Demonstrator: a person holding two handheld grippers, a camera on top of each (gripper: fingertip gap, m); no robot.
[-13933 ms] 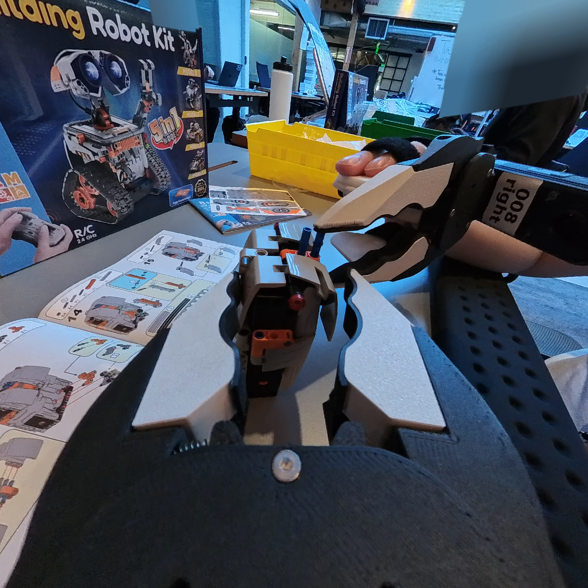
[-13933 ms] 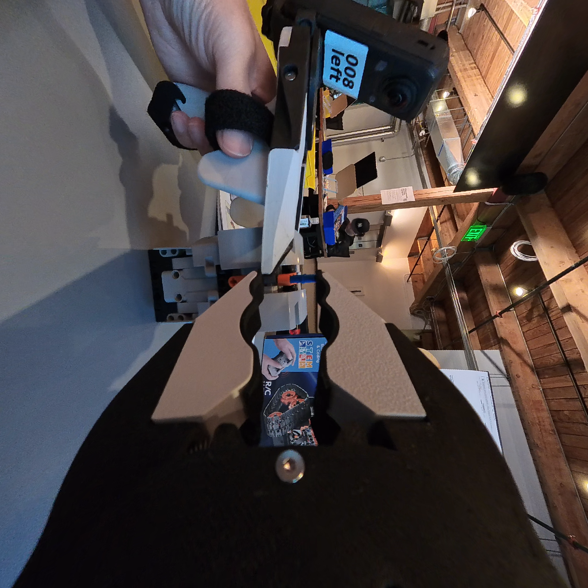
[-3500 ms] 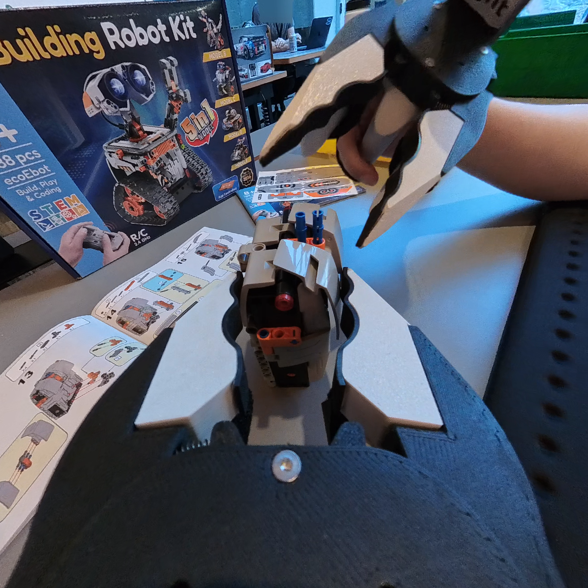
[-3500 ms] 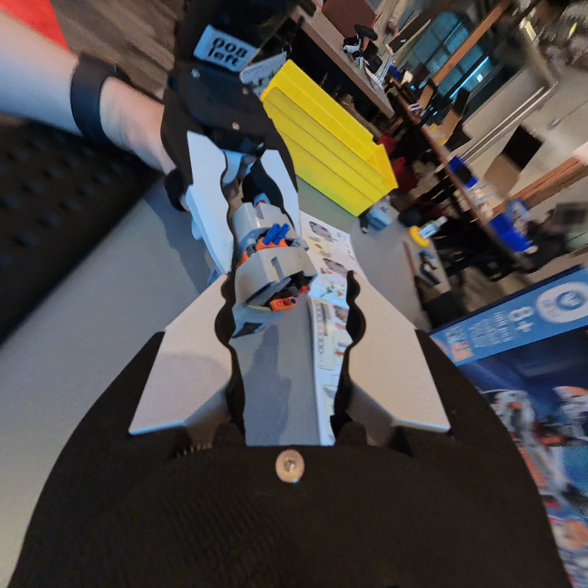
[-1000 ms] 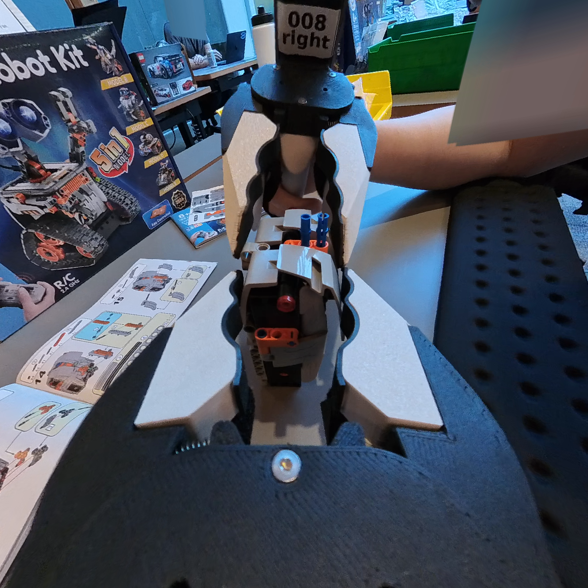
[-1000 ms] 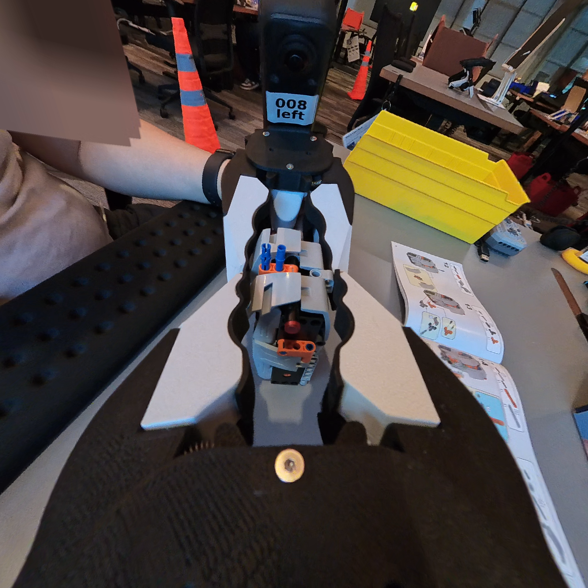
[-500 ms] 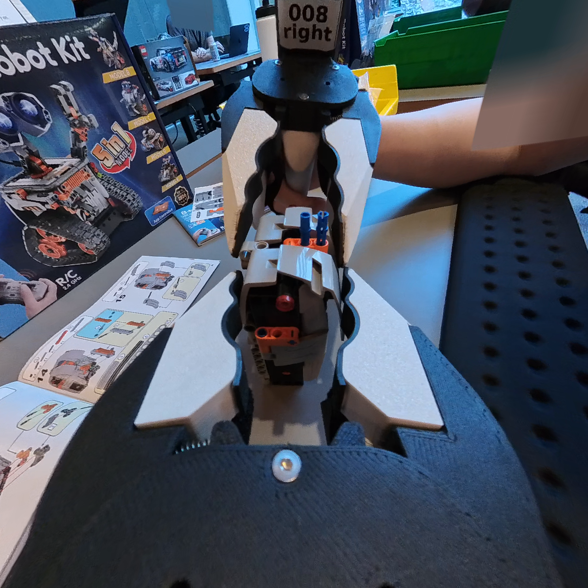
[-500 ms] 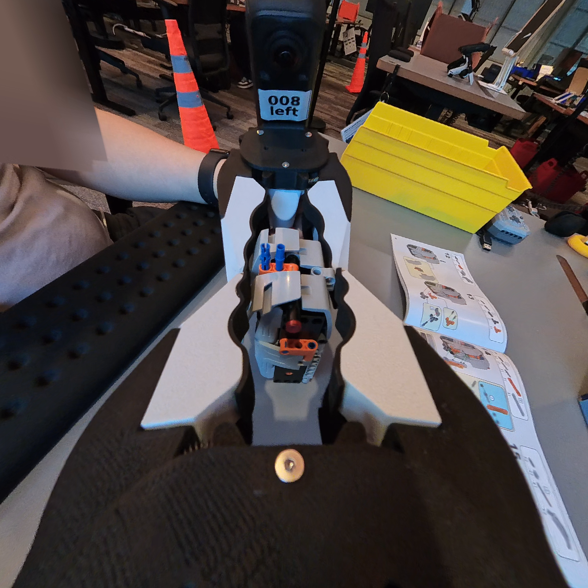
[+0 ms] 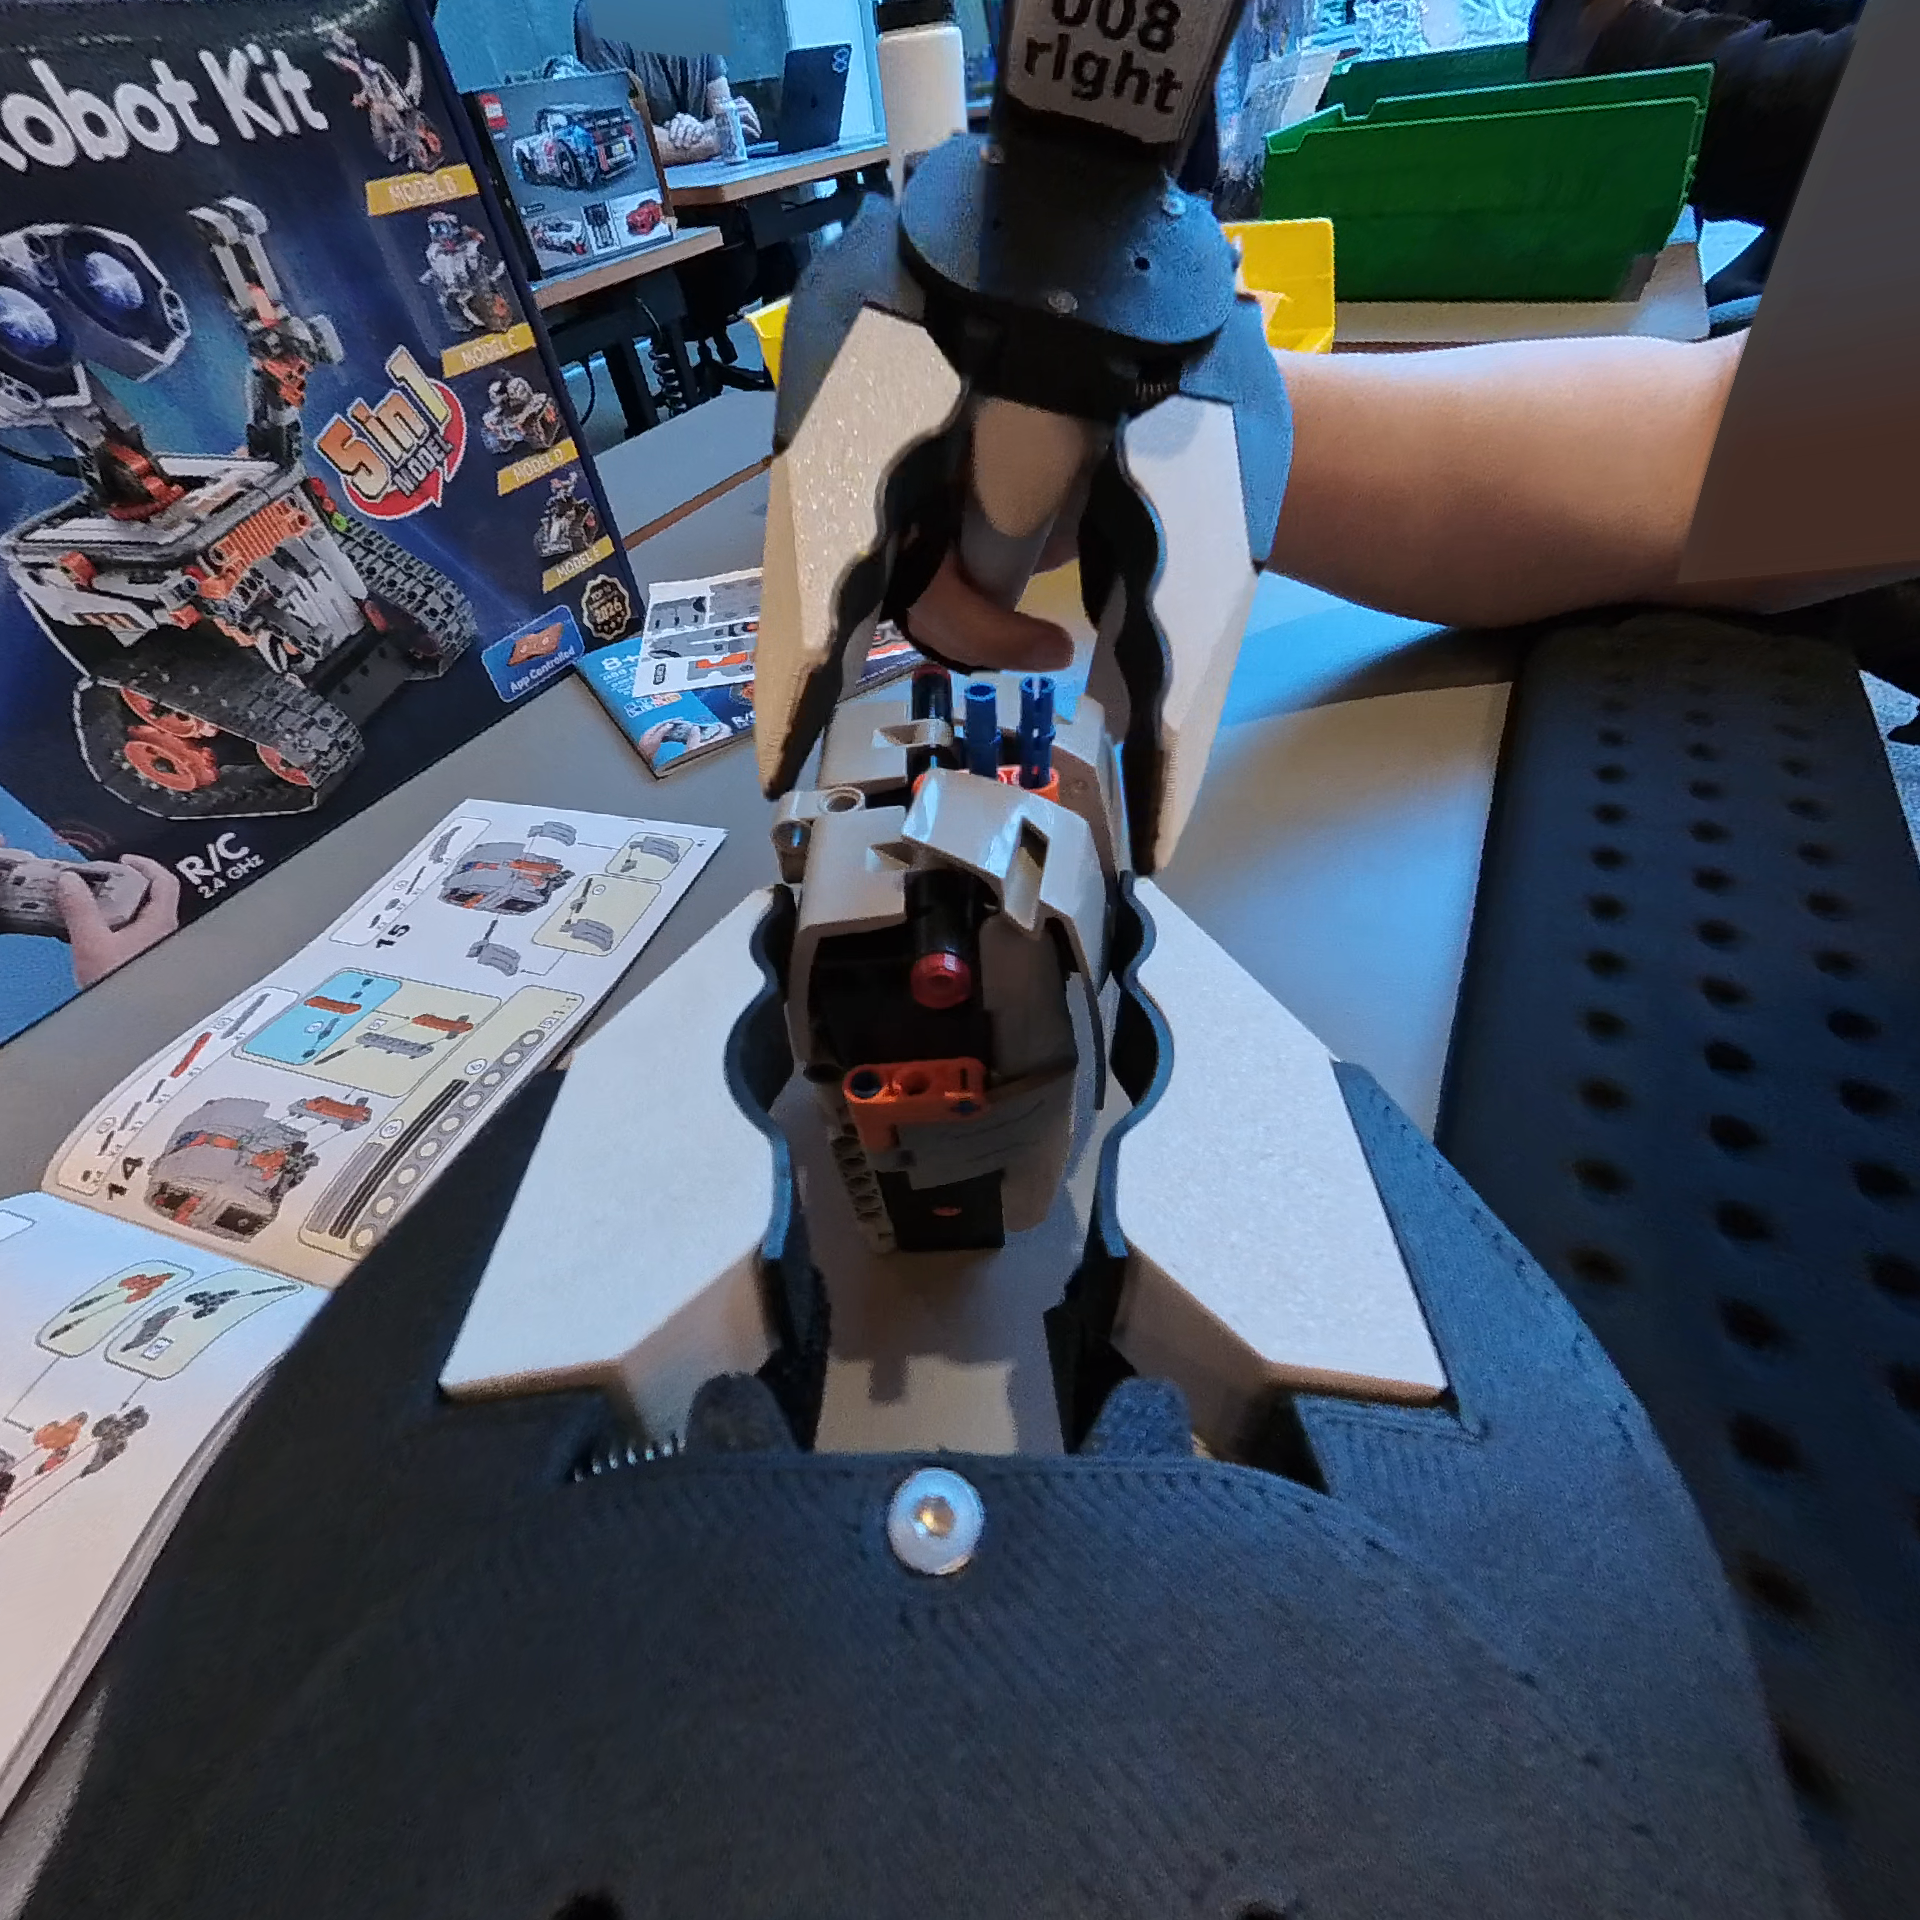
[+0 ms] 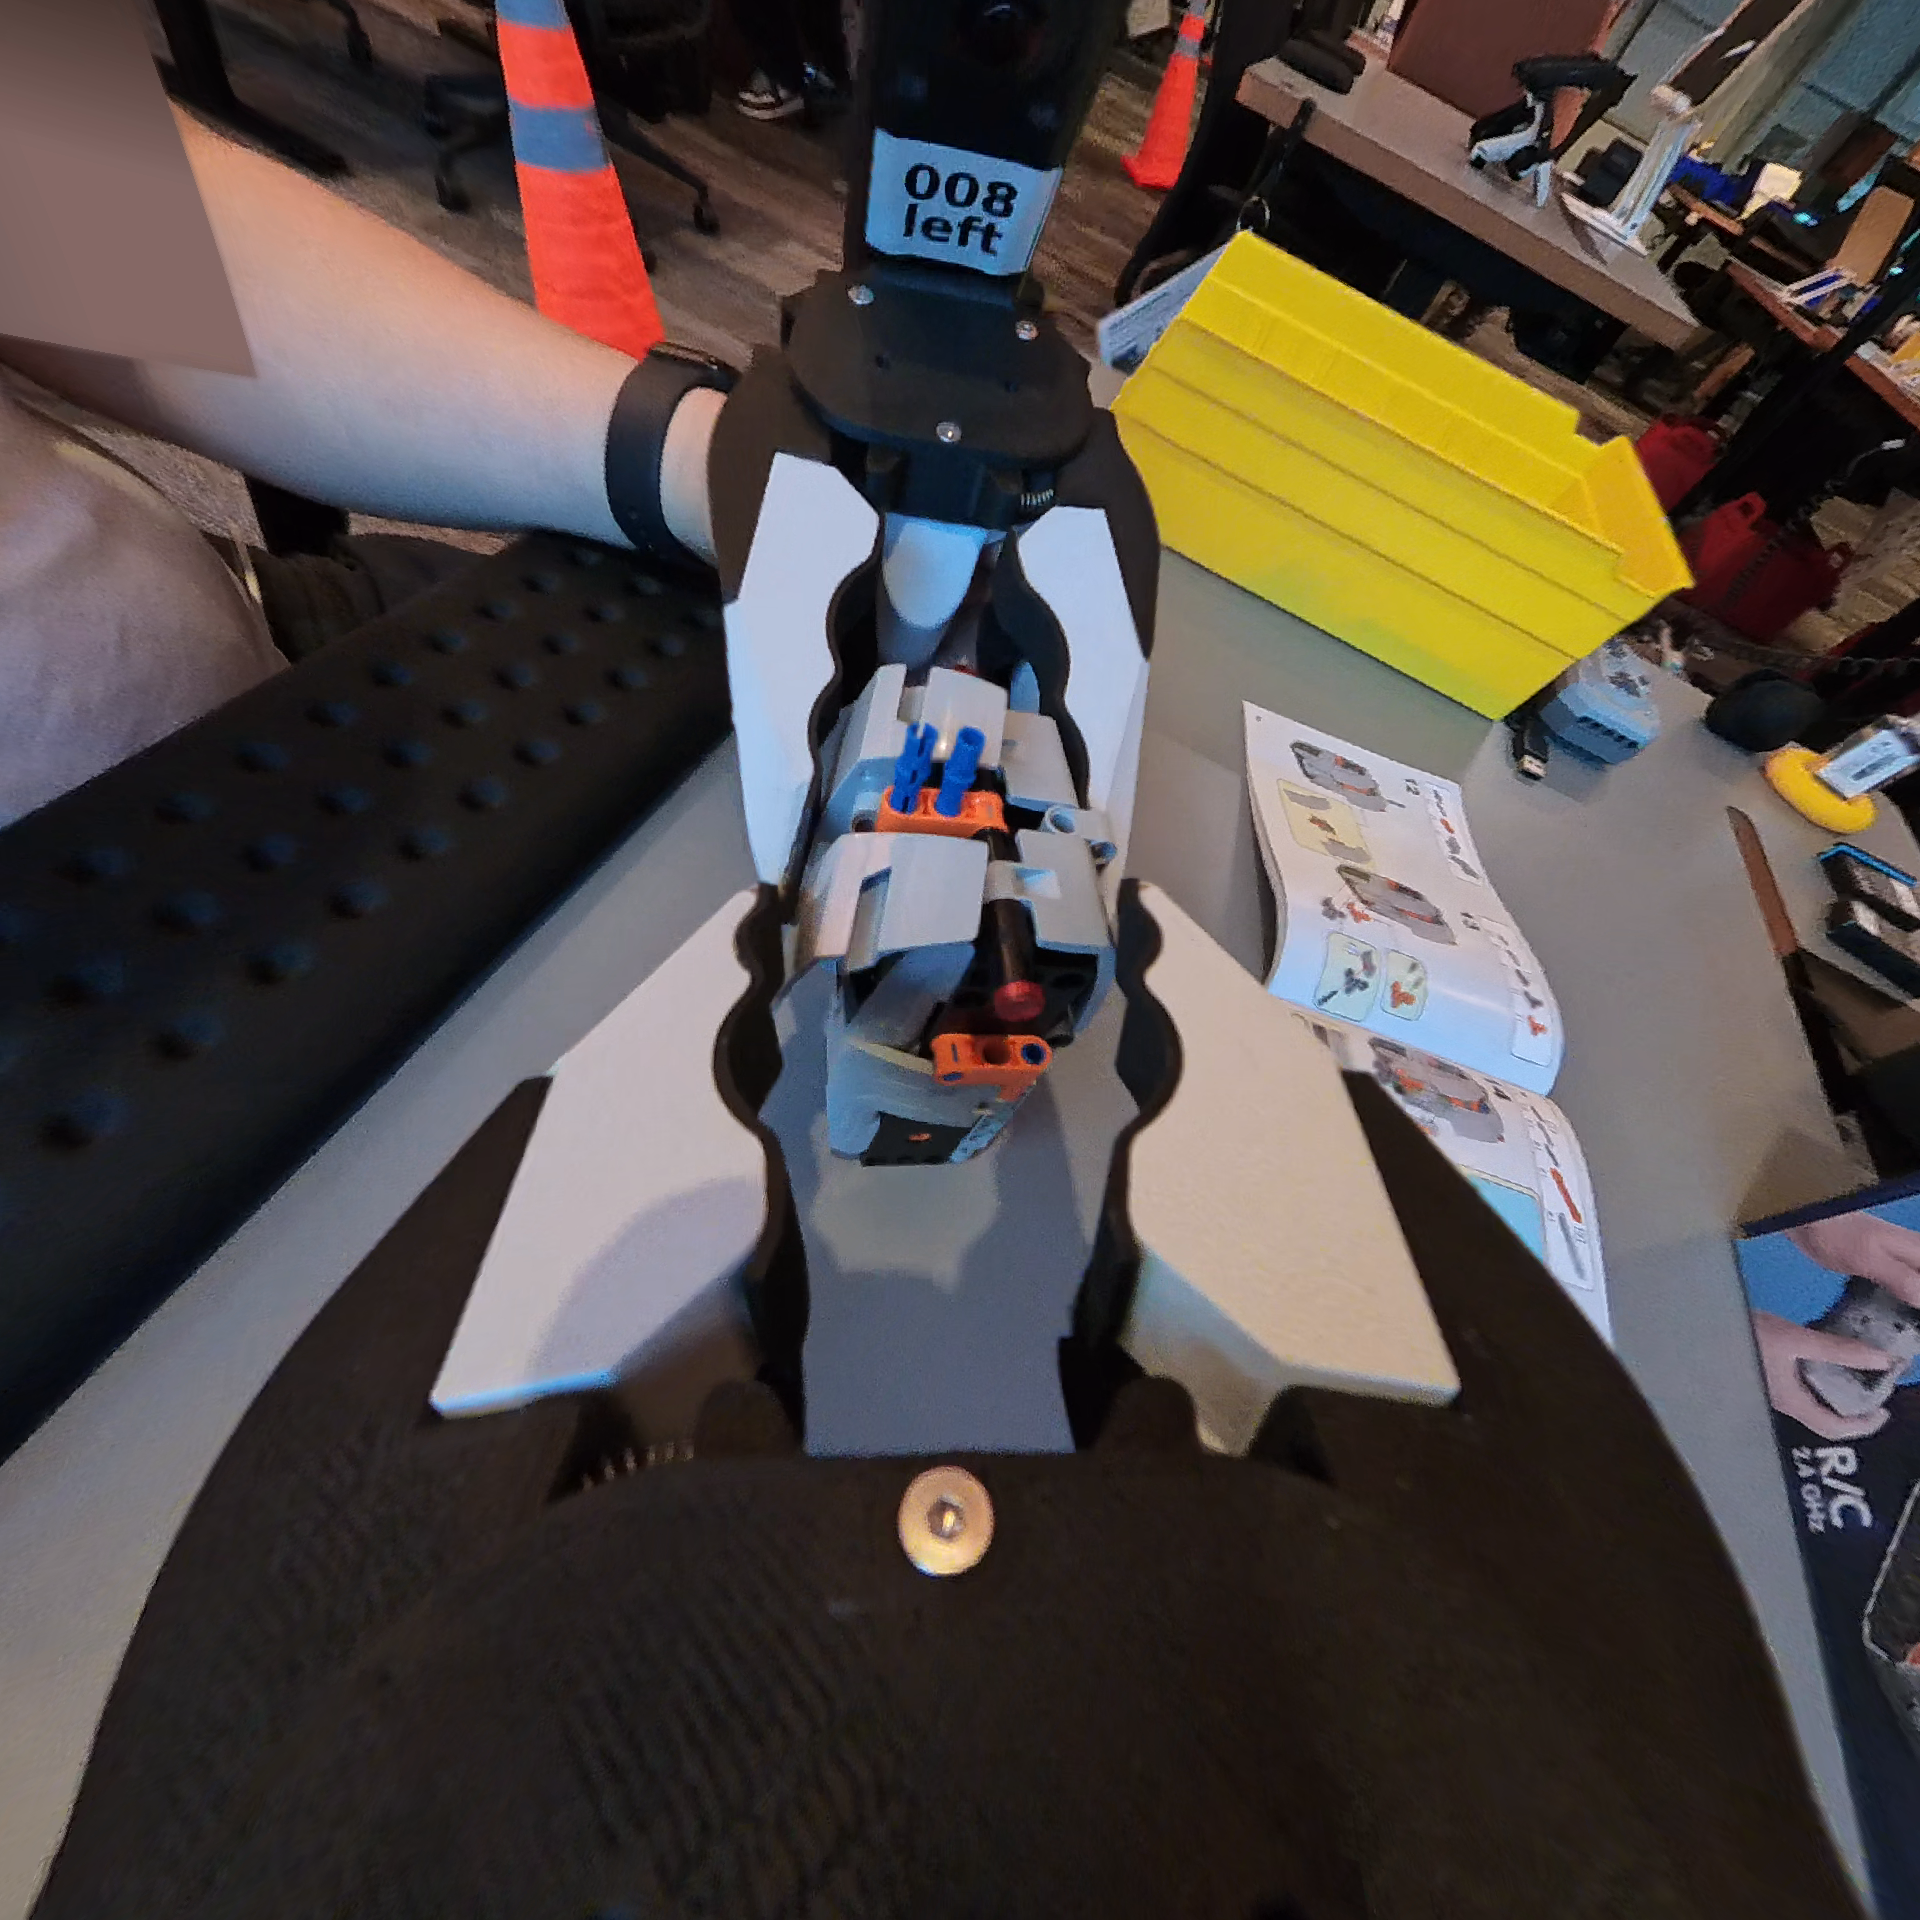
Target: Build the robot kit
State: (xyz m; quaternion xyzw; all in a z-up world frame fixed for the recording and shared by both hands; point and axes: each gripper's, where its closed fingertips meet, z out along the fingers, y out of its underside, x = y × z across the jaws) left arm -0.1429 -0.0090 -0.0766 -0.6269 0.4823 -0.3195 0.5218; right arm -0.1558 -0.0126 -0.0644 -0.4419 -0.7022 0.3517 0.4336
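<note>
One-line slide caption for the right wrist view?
Both tongs, right and left, clamp the grey brick assembly above the table.

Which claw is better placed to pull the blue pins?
Right, likely. Left claw is clamped on the model, steadying it; right claw straddles it by the blue pins, grip unclear.

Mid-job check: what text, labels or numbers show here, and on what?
Writing left unquoted; its bearers:
White label on right hand-held gripper.
White label on left hand-held gripper.
Dark blue kit box: large print.
Open instruction booklet: step numbers.
Leaflet: too small.
Brick model: none seen.
</note>
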